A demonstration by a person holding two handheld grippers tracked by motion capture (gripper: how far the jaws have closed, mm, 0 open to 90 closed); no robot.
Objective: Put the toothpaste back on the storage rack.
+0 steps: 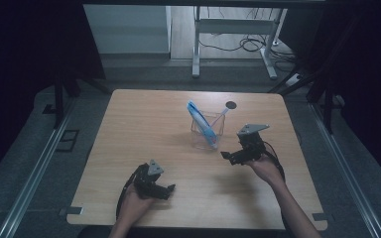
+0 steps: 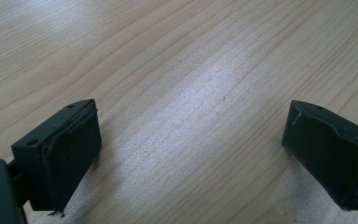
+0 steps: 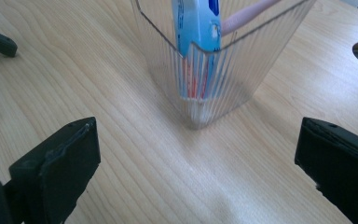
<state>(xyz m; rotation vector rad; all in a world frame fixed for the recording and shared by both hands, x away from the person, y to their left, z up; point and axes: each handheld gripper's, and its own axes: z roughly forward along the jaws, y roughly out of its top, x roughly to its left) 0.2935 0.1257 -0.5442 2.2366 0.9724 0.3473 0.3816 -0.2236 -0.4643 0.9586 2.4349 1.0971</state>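
near the middle of the light wooden table [image 1: 144, 129] stands a clear ribbed plastic cup [image 1: 207, 130], upright, with a blue and white toothpaste tube [image 1: 201, 124] leaning inside it and a pale pink toothbrush handle [image 1: 222, 115] slanting out toward the round dark hole in the tabletop [image 1: 231, 104]. the right gripper [image 1: 229, 156] hangs just beside the cup on the person's side, its jaws spread wide with nothing between them; in the right gripper view the cup's corner [image 3: 200, 93] sits squarely ahead, between the two black pads. the left gripper [image 1: 167, 191] rests low near the table's front edge, well apart from the cup, its jaws likewise spread wide over bare wood [image 2: 191, 93].

the main risk, as i judge it, is tipping. the cup looks light and thin-walled, and the tall tube leans against one side, so a nudge from a jaw tip on the way in could topple it or skate it across the smooth wood. closing on a corner and not on flat walls could let the ribbed plastic twist out of the pads. squeezing hard might flex the walls. reaching for the tube or brush from above could drag the cup along, since nothing steadies it.
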